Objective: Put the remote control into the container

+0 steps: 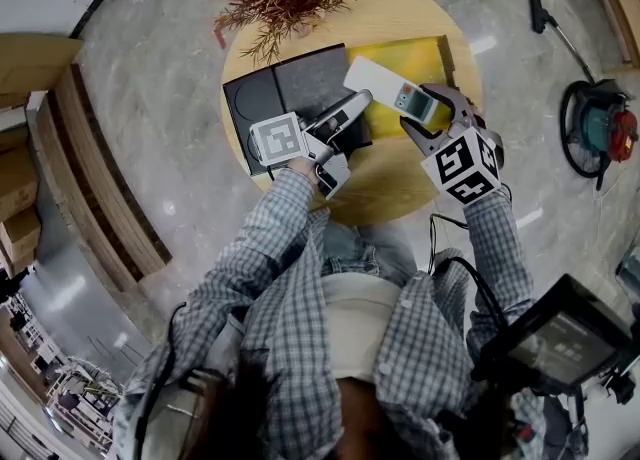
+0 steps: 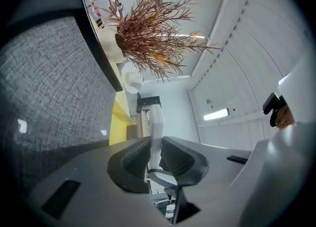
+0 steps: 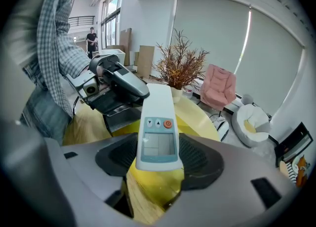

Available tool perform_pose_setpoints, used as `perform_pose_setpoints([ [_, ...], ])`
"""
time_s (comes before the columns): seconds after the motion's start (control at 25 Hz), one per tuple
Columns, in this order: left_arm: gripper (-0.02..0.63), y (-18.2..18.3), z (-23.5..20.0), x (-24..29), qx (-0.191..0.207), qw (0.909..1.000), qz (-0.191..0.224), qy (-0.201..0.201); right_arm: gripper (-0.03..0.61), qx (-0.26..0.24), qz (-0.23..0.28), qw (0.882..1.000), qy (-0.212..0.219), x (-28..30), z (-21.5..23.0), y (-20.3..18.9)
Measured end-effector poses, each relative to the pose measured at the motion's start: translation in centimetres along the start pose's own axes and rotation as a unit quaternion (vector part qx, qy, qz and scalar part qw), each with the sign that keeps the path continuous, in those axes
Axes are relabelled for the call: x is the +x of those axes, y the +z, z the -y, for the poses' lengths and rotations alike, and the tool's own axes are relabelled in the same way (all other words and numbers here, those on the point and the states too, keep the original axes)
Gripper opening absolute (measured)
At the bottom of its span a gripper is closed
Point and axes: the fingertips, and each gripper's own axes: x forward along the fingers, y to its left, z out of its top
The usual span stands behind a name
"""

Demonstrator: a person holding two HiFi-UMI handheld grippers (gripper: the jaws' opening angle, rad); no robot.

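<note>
Between the right gripper's [image 3: 158,161] pads, the white remote control [image 3: 157,122] is being pinched across its display end. Its long free end is sticking out toward ten o'clock in the head view, above a yellow sheet [image 1: 405,58]. The dark container [image 1: 300,83] is lying at nine o'clock of it on the round wooden table [image 1: 400,203]. The left gripper [image 2: 155,161] is hovering over that container, jaws a slim gap apart and clamping nothing I can make out. The remote is looking light, rigid and smooth-sided, likely slippery, so a hold nearer its middle would probably be steadier.
</note>
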Motion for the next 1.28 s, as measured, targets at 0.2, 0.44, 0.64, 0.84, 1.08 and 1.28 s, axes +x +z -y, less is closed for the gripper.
perform_pose_setpoints([
  [0.2,0.084,0.0,-0.1,0.0,-0.014,0.9999,0.001,0.000,0.262,-0.003,-0.004,1.000,-0.004,0.1,0.0,0.0],
  [0.44,0.084,0.3,0.2,-0.3,-0.020,0.9998,0.007,-0.003,0.262,0.003,-0.013,1.000,-0.022,-0.4,1.1,-0.6],
  [0.64,0.008,0.3,0.9,-0.7,-0.007,0.9999,0.011,-0.008,0.002,0.040,0.002,0.997,-0.062,-0.6,2.9,-1.1],
  [0.84,0.008,0.1,1.9,-0.7,0.003,0.9996,0.006,-0.026,0.002,0.036,-0.007,0.998,-0.053,0.0,3.1,-1.5],
  [1.08,0.008,-0.1,2.0,-0.7,0.002,0.9997,0.002,-0.026,0.002,0.052,-0.010,0.997,-0.050,0.4,2.7,-2.2],
  [1.28,0.008,-0.3,2.2,-0.7,0.007,0.9995,-0.001,-0.031,0.002,0.085,0.009,0.994,-0.062,-0.1,3.1,-1.9],
])
